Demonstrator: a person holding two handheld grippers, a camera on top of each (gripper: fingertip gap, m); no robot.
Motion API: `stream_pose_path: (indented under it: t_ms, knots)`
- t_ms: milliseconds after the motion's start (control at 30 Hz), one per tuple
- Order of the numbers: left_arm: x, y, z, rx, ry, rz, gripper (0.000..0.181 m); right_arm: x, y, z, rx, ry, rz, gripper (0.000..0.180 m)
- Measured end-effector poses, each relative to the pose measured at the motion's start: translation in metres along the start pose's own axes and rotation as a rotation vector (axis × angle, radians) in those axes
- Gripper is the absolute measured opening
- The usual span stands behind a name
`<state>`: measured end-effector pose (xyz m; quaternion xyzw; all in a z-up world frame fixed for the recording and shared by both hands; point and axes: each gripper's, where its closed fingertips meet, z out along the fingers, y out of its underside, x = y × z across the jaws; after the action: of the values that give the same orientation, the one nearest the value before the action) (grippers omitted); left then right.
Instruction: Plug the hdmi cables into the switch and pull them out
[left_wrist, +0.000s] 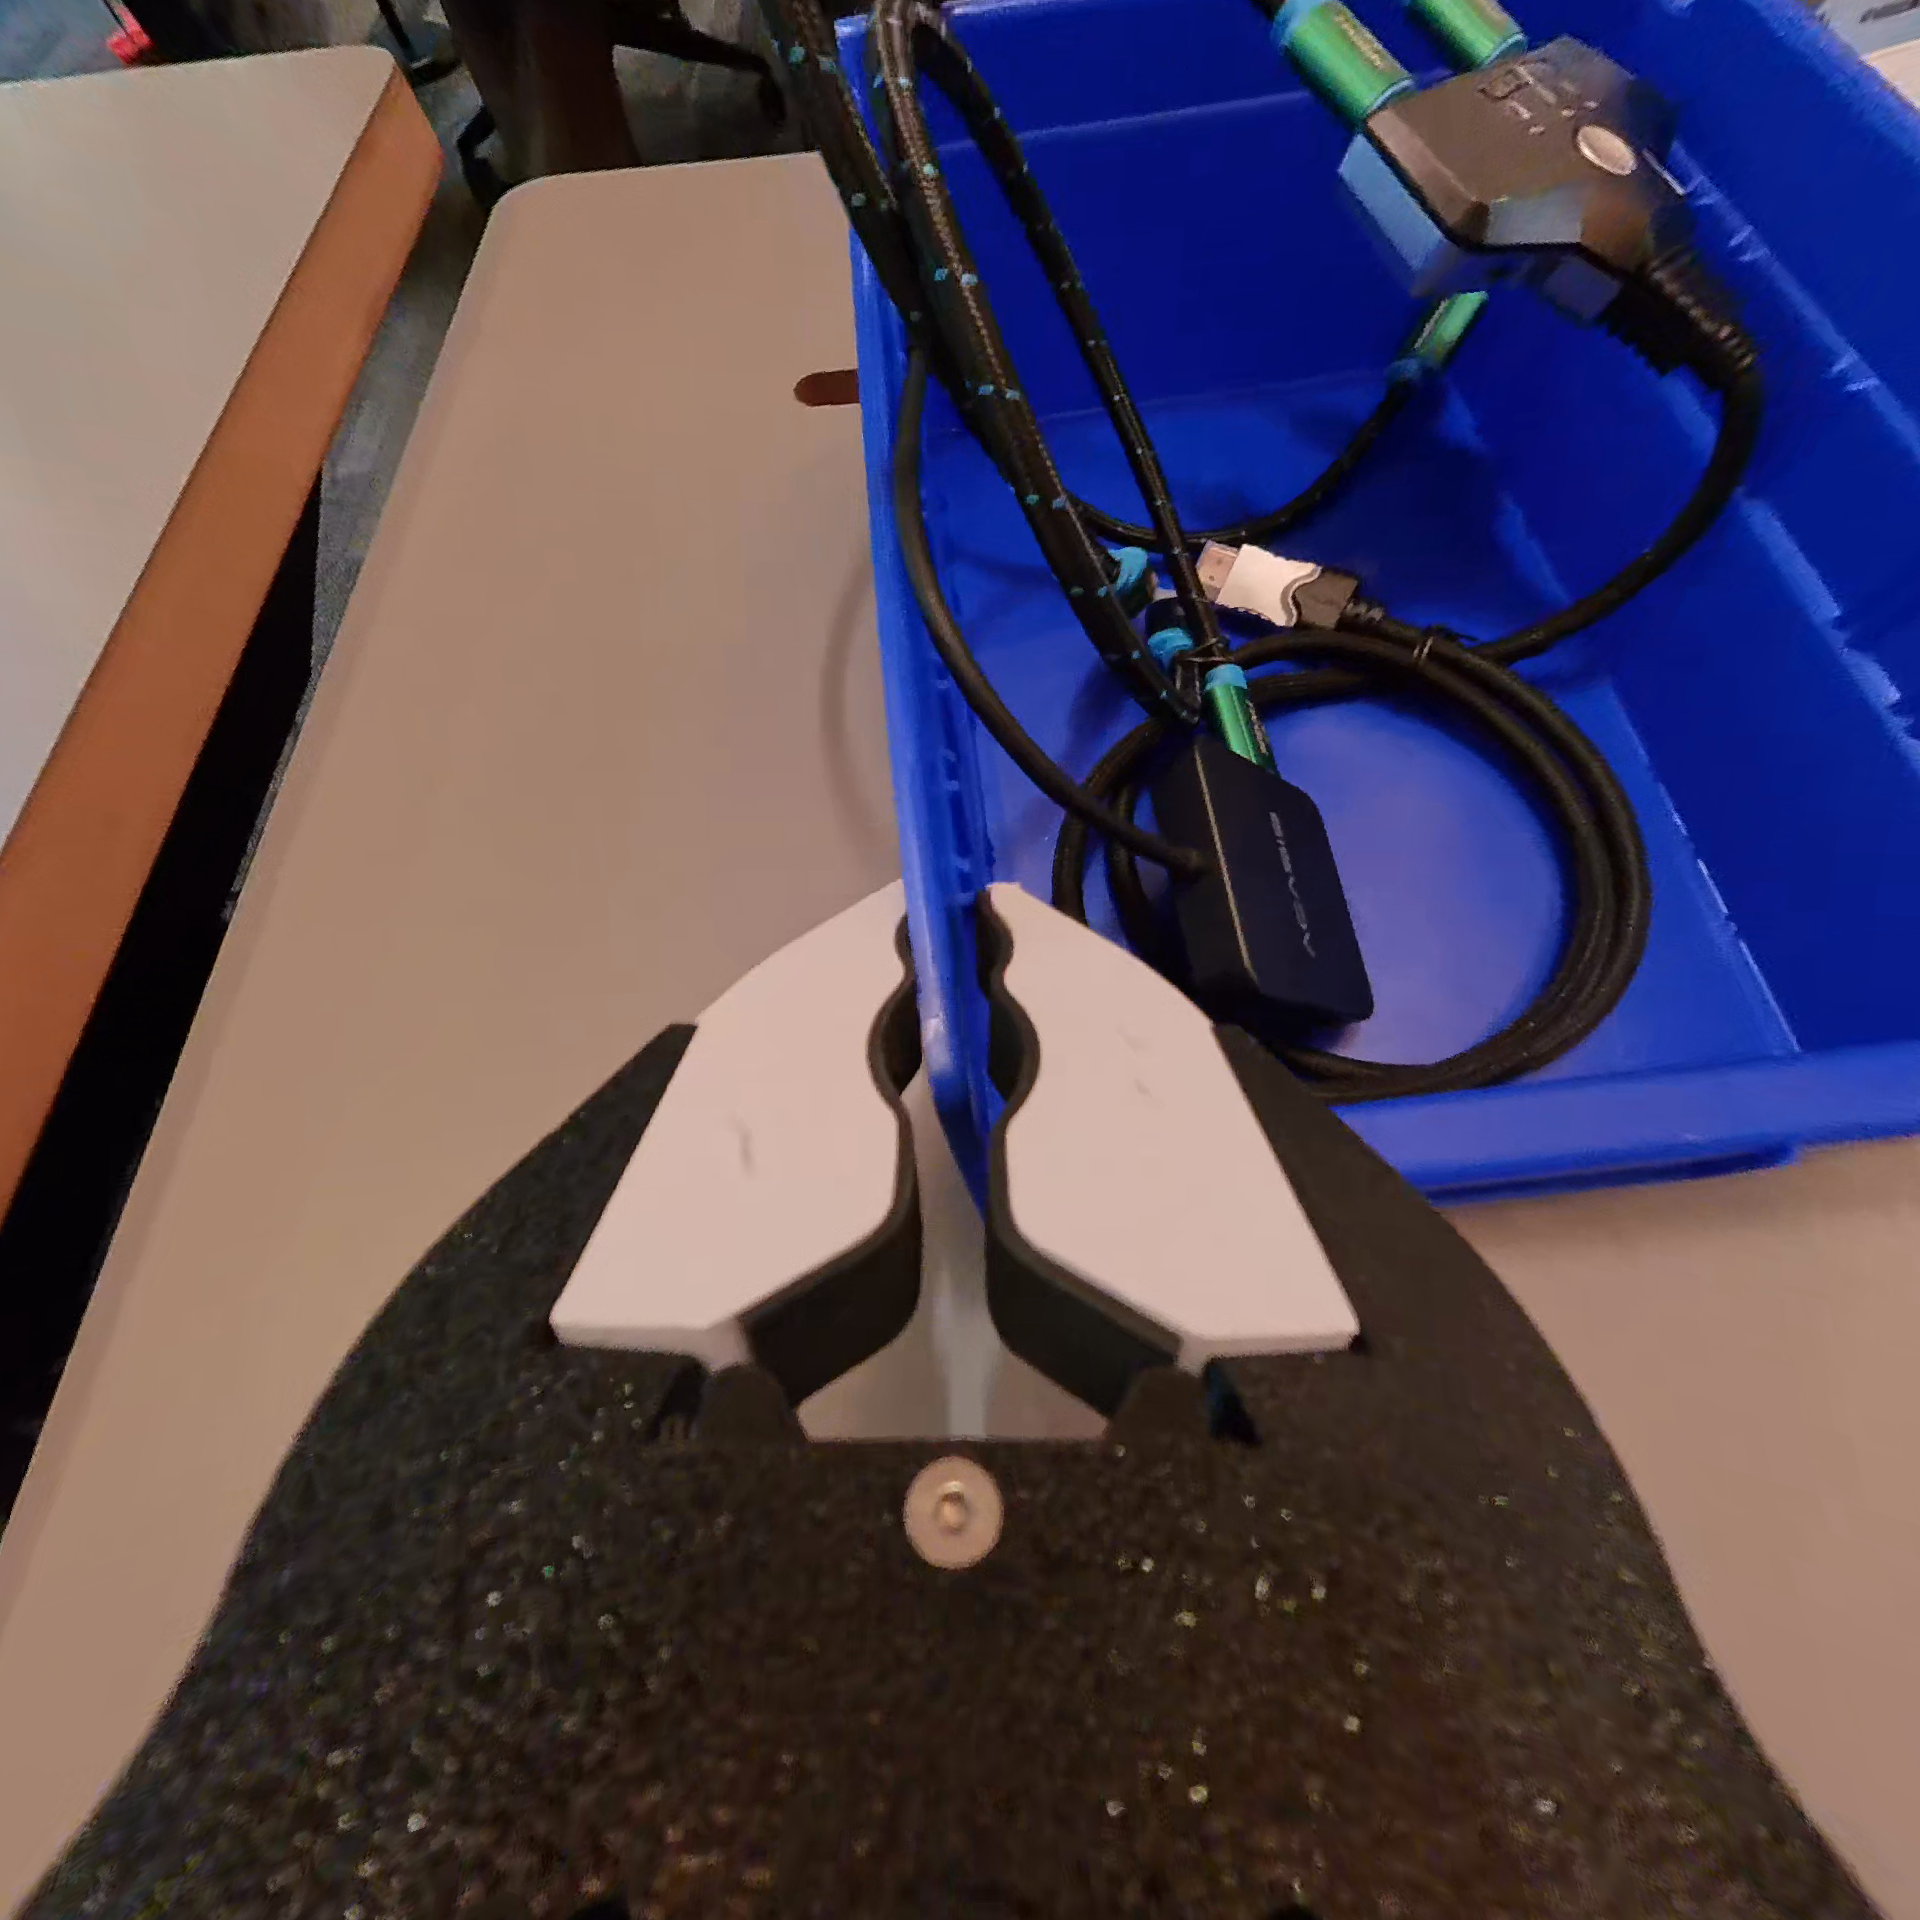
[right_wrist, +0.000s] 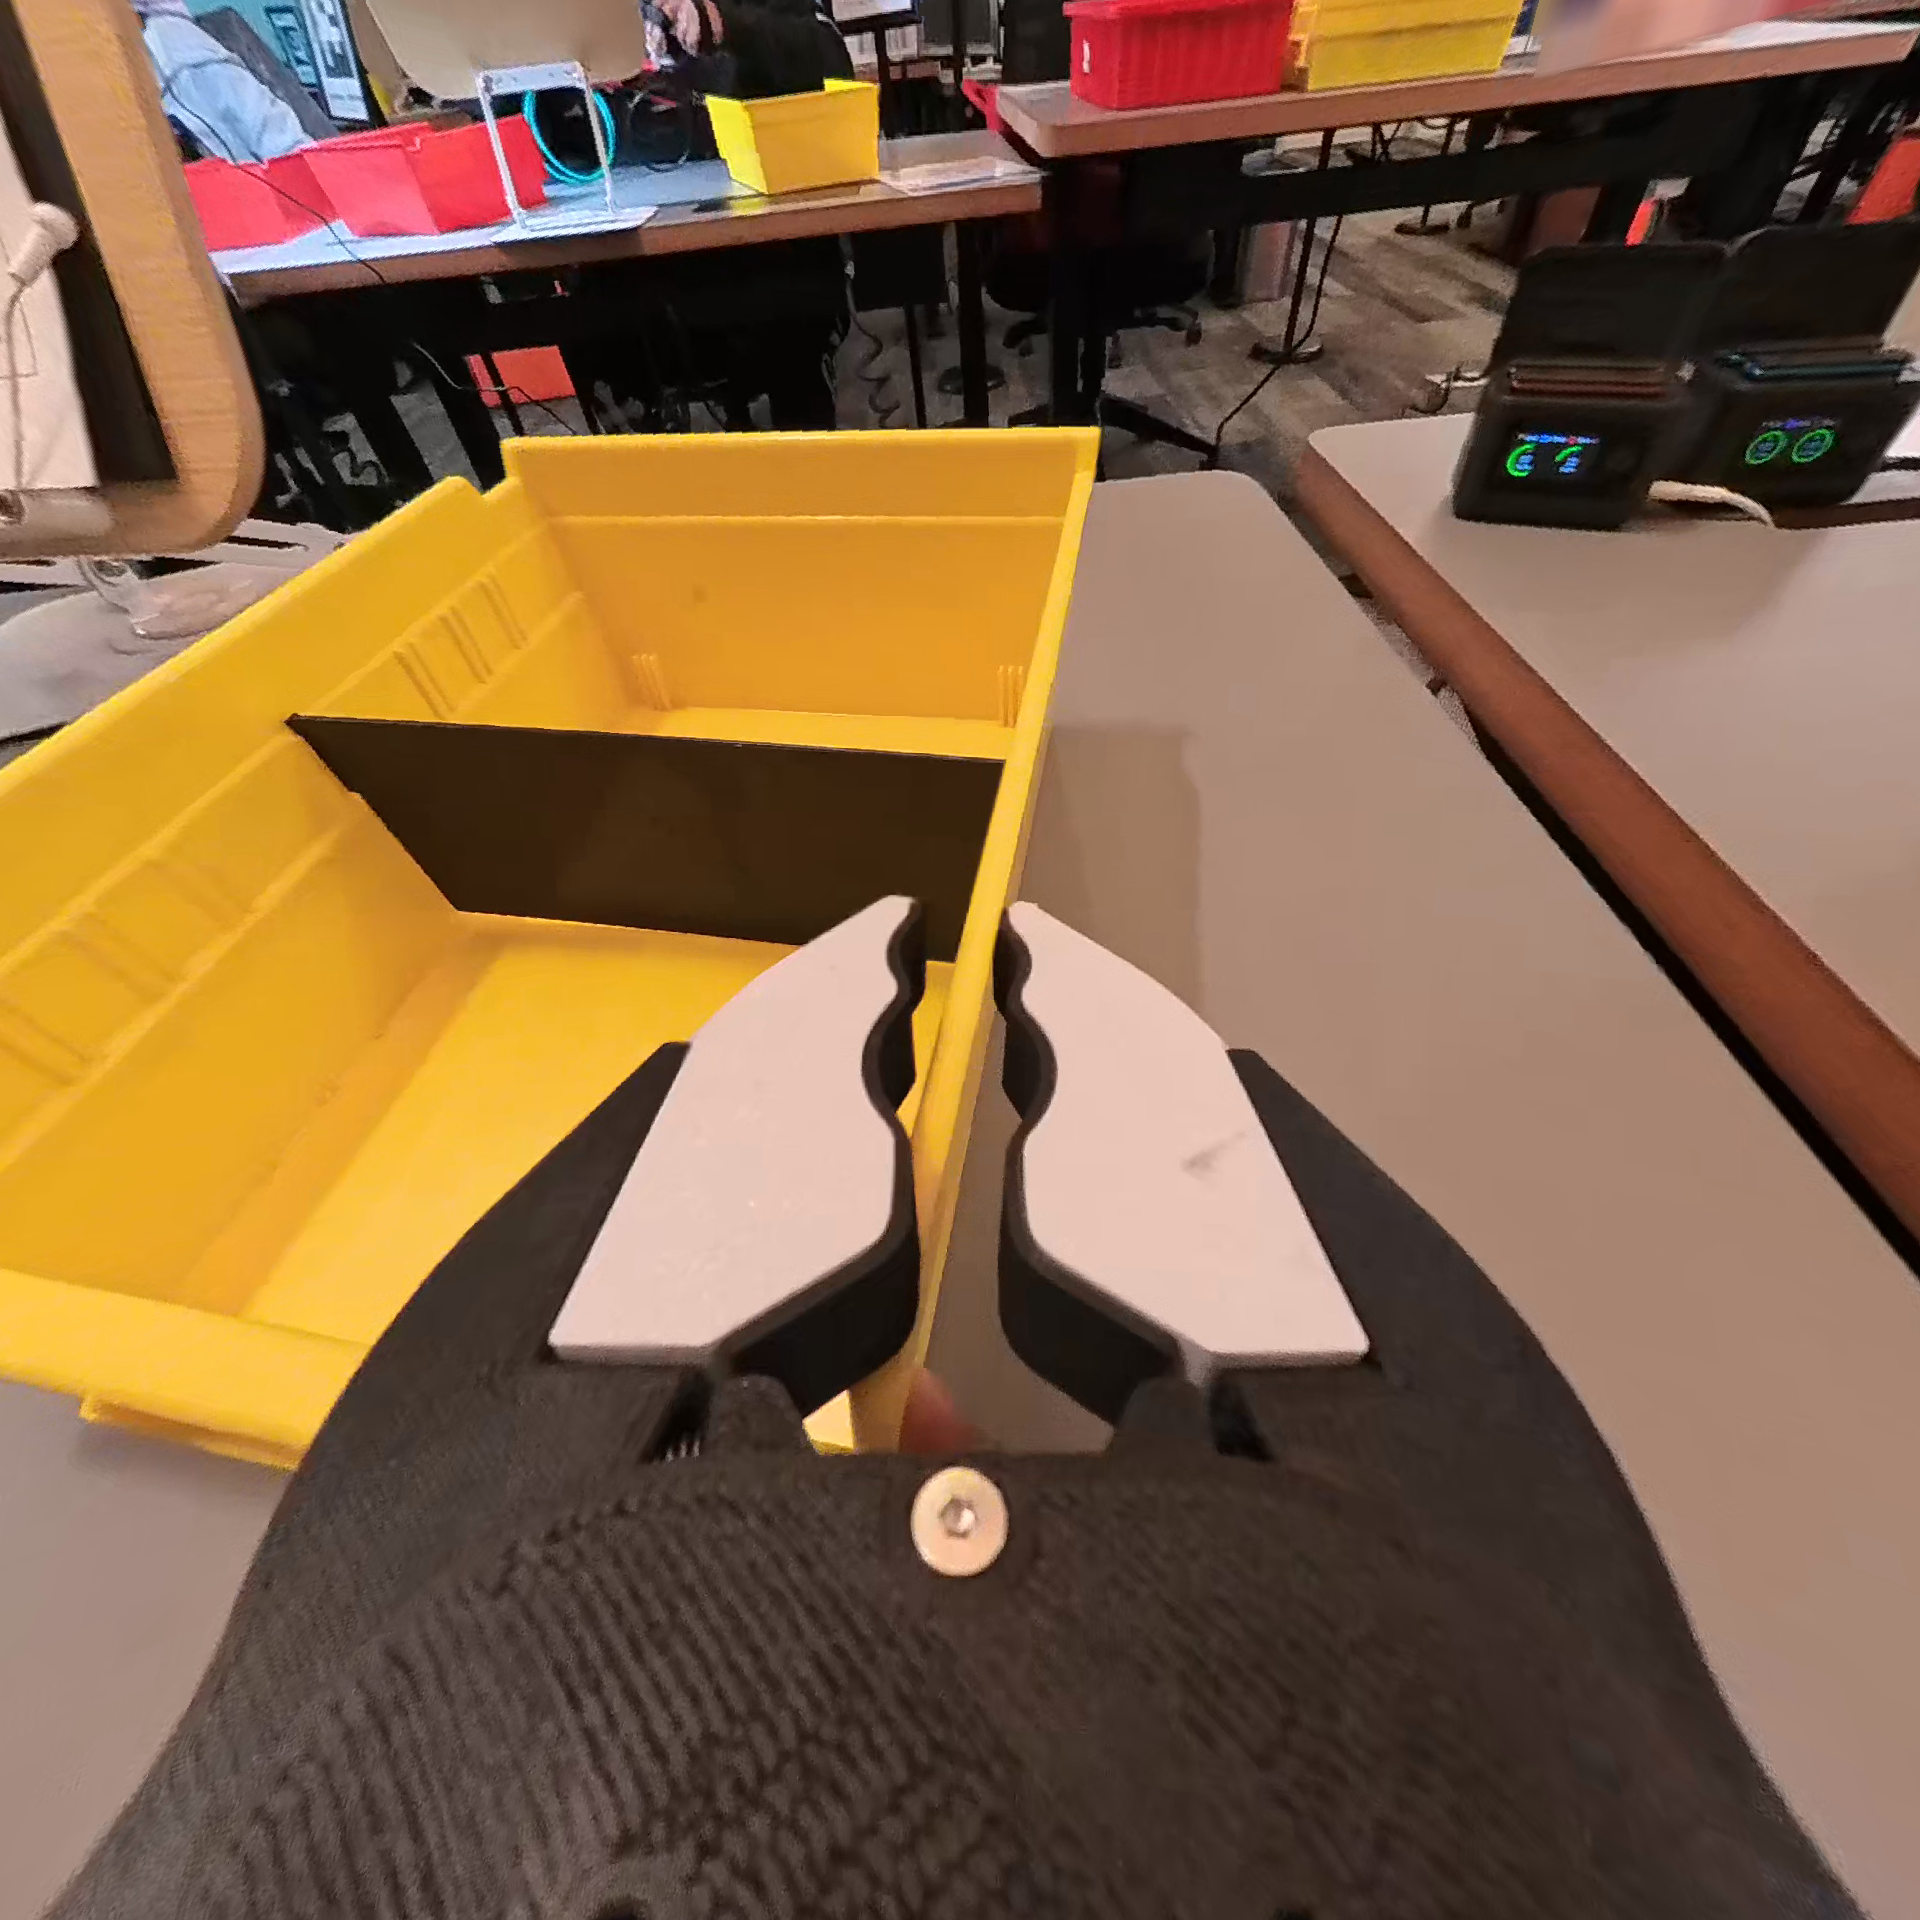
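In the left wrist view a blue bin (left_wrist: 1558, 1132) holds a dark switch box (left_wrist: 1262, 894) with a green HDMI plug (left_wrist: 1236, 717) in it. A second grey switch (left_wrist: 1507, 177) lies at the far end with two green plugs (left_wrist: 1340, 62) in it. A loose silver plug (left_wrist: 1262, 582) and a coiled black cable (left_wrist: 1600, 831) lie between them. My left gripper (left_wrist: 948, 914) is closed on the bin's left wall near its front corner. My right gripper (right_wrist: 958, 925) is closed on the right wall of an empty yellow bin (right_wrist: 312, 1039).
Braided black and blue cables (left_wrist: 935, 260) hang over the blue bin's far left rim. A black divider (right_wrist: 665, 831) splits the yellow bin. Both bins stand on grey tables (right_wrist: 1299, 935). A neighbouring table holds two black devices with lit displays (right_wrist: 1558, 457). A chair (right_wrist: 156, 312) stands far left.
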<state>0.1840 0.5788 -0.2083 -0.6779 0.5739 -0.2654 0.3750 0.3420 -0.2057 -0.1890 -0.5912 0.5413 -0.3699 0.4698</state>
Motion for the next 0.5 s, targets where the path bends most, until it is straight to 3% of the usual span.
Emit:
stream_pose_path:
  t_ms: [33, 133, 200, 300, 400, 500]
  knots:
    - [-0.001, 0.003, -0.001, -0.039, -0.019, 0.009, 0.008, -0.003, 0.0, 0.0, 0.001, -0.026, 0.006, 0.015]
    - [-0.017, -0.012, -0.024, -0.087, -0.21, 0.075, 0.05, -0.003, -0.005, -0.007, 0.029, -0.083, 0.042, 0.03]
    - [-0.006, -0.045, -0.048, 0.012, -0.268, 0.102, 0.048, 0.005, -0.019, -0.018, 0.07, -0.068, 0.054, 0.05]
    - [0.053, -0.087, -0.058, 0.098, -0.126, 0.151, 0.04, 0.002, -0.049, -0.037, 0.154, -0.091, 0.033, 0.065]
    - [0.106, -0.101, -0.035, 0.01, 0.049, 0.057, 0.046, -0.025, -0.069, -0.049, 0.212, -0.156, -0.002, 0.08]
    - [0.129, -0.114, 0.004, -0.039, 0.059, 0.015, 0.048, -0.06, -0.076, -0.054, 0.222, -0.237, -0.062, 0.085]
